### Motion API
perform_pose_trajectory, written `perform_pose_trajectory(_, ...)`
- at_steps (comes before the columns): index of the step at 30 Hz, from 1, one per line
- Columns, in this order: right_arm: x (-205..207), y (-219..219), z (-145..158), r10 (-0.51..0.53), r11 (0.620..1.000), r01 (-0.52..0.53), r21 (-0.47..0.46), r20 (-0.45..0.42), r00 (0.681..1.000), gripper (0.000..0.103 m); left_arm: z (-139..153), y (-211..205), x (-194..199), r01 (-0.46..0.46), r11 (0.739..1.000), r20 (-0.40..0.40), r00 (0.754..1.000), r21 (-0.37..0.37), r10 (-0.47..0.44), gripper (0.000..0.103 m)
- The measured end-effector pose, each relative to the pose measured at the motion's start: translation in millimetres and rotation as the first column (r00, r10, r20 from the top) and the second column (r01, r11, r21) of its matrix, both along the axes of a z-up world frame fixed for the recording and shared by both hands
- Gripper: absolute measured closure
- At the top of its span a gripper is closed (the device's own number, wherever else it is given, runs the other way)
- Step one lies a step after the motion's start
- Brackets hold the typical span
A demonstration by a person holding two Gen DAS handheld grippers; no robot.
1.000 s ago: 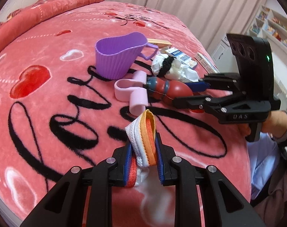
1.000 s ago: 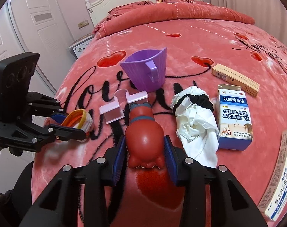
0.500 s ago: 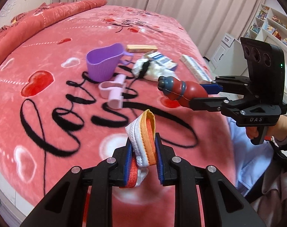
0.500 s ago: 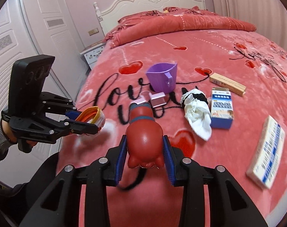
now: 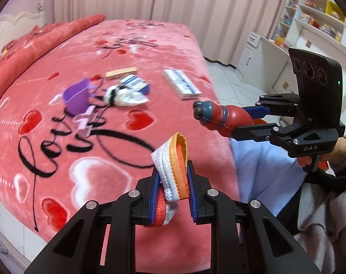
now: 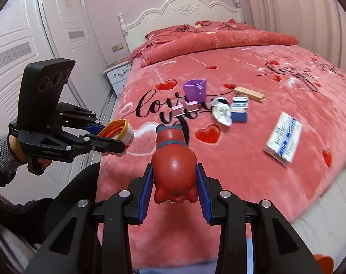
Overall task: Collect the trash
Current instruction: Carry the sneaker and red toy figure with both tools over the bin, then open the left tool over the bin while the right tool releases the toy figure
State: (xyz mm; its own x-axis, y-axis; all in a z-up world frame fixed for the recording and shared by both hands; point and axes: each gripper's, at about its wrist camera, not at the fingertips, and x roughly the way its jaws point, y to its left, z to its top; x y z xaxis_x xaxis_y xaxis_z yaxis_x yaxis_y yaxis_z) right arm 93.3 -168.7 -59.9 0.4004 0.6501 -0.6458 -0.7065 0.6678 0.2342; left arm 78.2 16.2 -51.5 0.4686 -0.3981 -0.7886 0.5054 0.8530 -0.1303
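Note:
My left gripper (image 5: 171, 178) is shut on a folded orange, red and white fabric band (image 5: 173, 159), held above the bed's near edge; it also shows in the right wrist view (image 6: 118, 132). My right gripper (image 6: 174, 183) is shut on a red rubber animal toy (image 6: 173, 164) with a grey-blue collar, held off the bed; the toy shows in the left wrist view (image 5: 223, 118). A crumpled white tissue (image 6: 222, 111), a blue medicine box (image 6: 240, 109), a white and blue box (image 6: 283, 140) and a flat tan box (image 6: 249, 93) lie on the pink blanket (image 6: 252, 166).
A purple ribbed cup (image 6: 194, 89) and a pink plastic piece (image 6: 184, 110) lie mid-bed. A folded red quilt (image 6: 207, 38) and white headboard (image 6: 179, 11) are at the far end. White wardrobe doors (image 6: 36, 41) stand left; shelves (image 5: 314, 22) and a desk stand right.
Both grippers have drawn back and up from the bed with their objects, so the bed items look smaller and farther. The grips have not changed.

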Motion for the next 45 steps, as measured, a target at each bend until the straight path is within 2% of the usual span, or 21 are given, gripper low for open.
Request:
perform_pose_trajectory(6, -18, -48, 10, -0.087, 0.996, 0.086, 0.032, 0.025, 0.996, 0.066, 11, -49, -1, 0.089, 0.996, 0.025, 0.996, 0.010, -0.089, 0.079)
perform_pose_trajectory(10, -28, -91, 17, -0.170, 0.985, 0.168, 0.048, 0.045, 0.984, 0.066, 16, -94, 8, 0.173, 0.985, 0.041, 0.984, 0.018, -0.173, 0.079)
perform_pose_trajectory(16, -41, -176, 21, -0.330, 0.944, 0.327, 0.047, 0.056, 0.942, 0.066, 18, -170, 21, 0.317, 0.948, 0.055, 0.947, 0.012, -0.317, 0.079)
perform_pose_trajectory(22, -56, -265, 12, -0.492, 0.871, 0.491, 0.031, 0.040, 0.870, 0.066, 4, -255, 40, 0.445, 0.895, 0.032, 0.895, -0.024, -0.445, 0.079)
perform_pose_trajectory(26, -70, -322, -1, -0.595, 0.804, 0.595, 0.016, 0.019, 0.803, 0.066, -8, -303, 45, 0.514, 0.857, 0.007, 0.858, -0.042, -0.514, 0.079)
perform_pose_trajectory(31, -85, -375, -21, -0.689, 0.725, 0.689, -0.001, -0.009, 0.725, 0.066, -32, -359, 50, 0.593, 0.804, -0.030, 0.803, -0.048, -0.595, 0.079)
perform_pose_trajectory(34, -91, -400, -34, -0.729, 0.684, 0.730, 0.008, -0.039, 0.683, 0.066, -49, -387, 52, 0.621, 0.782, -0.053, 0.780, -0.051, -0.623, 0.079)
perform_pose_trajectory(38, -92, -423, -55, -0.759, 0.650, 0.760, 0.000, -0.068, 0.648, 0.066, -66, -412, 56, 0.643, 0.764, -0.091, 0.759, -0.046, -0.645, 0.079)
perform_pose_trajectory(45, -99, -451, -85, -0.800, 0.591, 0.807, 0.014, -0.123, 0.588, 0.066, -87, -440, 62, 0.663, 0.748, -0.135, 0.738, -0.040, -0.661, 0.079)
